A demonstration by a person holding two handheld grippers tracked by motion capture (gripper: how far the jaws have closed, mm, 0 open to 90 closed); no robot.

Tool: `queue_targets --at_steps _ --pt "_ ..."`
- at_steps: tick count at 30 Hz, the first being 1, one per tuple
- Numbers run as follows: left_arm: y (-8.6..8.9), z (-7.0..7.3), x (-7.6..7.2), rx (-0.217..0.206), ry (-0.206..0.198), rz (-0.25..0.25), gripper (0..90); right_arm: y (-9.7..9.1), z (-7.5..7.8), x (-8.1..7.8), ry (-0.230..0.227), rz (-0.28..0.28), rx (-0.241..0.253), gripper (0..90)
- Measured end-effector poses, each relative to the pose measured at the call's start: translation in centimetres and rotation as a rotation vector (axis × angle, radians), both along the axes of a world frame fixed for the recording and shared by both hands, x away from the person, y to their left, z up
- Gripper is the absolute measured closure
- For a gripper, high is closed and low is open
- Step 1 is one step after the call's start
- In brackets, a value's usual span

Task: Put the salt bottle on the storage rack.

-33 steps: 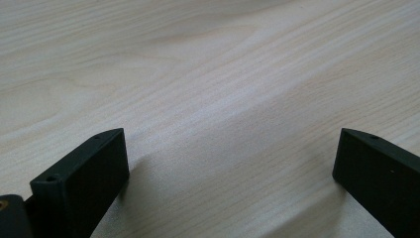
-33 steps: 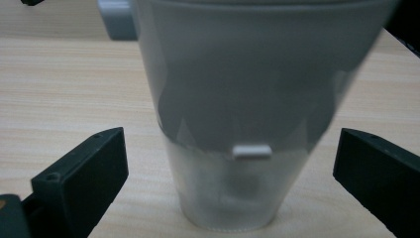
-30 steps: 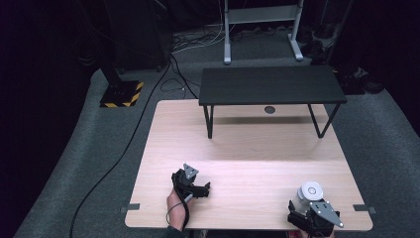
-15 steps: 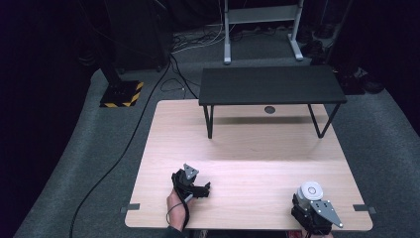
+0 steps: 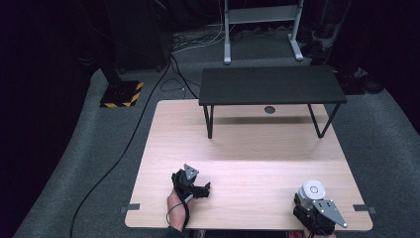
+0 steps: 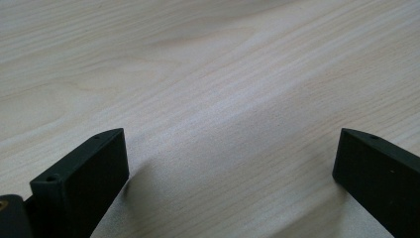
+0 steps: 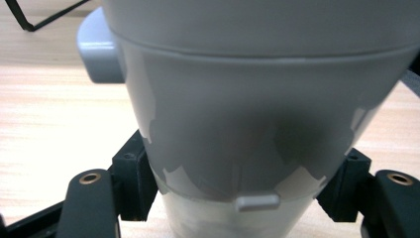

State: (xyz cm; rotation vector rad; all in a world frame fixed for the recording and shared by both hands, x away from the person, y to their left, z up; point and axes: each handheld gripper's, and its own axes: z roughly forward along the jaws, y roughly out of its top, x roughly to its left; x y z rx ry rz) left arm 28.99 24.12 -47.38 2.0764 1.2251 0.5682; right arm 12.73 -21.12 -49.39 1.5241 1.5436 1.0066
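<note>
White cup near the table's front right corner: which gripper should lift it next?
Right. The right gripper is already clamped on the white cup, a jaw on each side. The left gripper stands open over bare table, well away.

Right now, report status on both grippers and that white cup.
Right gripper jaws shut on white cup. Left gripper open, idle on table. Nothing in the way.

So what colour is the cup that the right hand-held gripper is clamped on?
Pale grey cup, white lid on top; clearest in the right gripper view.
</note>
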Motion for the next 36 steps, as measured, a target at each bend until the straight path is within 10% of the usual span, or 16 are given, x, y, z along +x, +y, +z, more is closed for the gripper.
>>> queue_targets --at_steps 36 --pt "0.1 0.0 0.1 -0.003 0.004 -0.002 0.2 -1.2 6.7 3.9 -0.043 0.097 -0.047 29.4"
